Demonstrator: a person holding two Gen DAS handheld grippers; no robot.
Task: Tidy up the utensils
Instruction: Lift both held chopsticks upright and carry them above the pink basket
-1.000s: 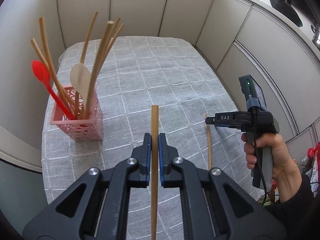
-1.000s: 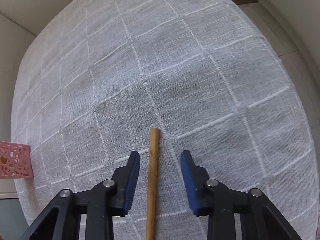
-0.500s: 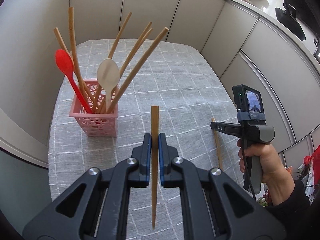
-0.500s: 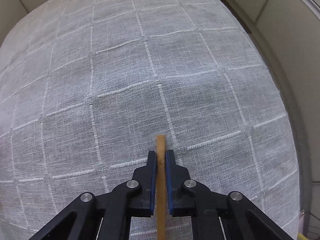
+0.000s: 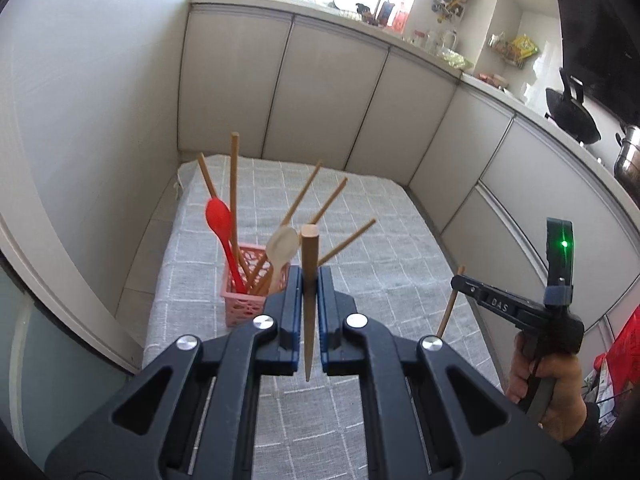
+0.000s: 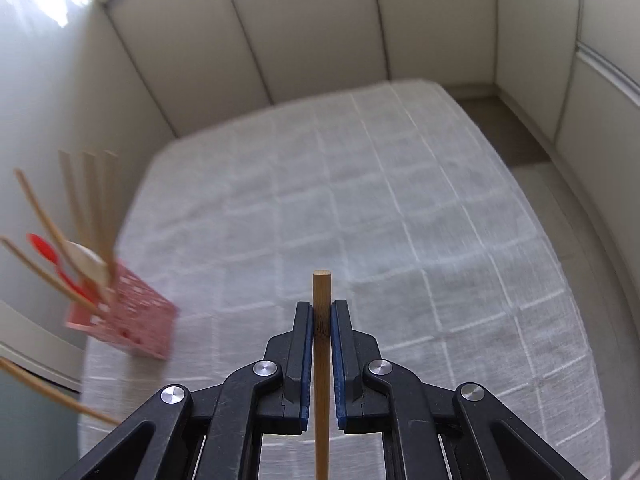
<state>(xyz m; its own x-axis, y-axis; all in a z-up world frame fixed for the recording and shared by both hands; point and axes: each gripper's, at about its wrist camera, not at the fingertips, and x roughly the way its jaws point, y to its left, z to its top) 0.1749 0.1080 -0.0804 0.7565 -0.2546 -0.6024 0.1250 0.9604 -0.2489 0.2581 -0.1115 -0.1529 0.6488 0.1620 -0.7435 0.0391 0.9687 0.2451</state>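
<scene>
Both grippers are clear of the bench (image 6: pixel 400 208), beyond the pink basket (image 5: pixel 256 300). The left gripper (image 5: pixel 308 280) has its jaws clamped on one wooden chopstick (image 5: pixel 309 264); the right gripper (image 6: pixel 321 316) has its jaws clamped on another chopstick (image 6: pixel 321 292), right of the basket.

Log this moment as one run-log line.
left tongs: shut on chopstick | right tongs: shut on second chopstick | pink basket: holds spoons, chopsticks
</scene>
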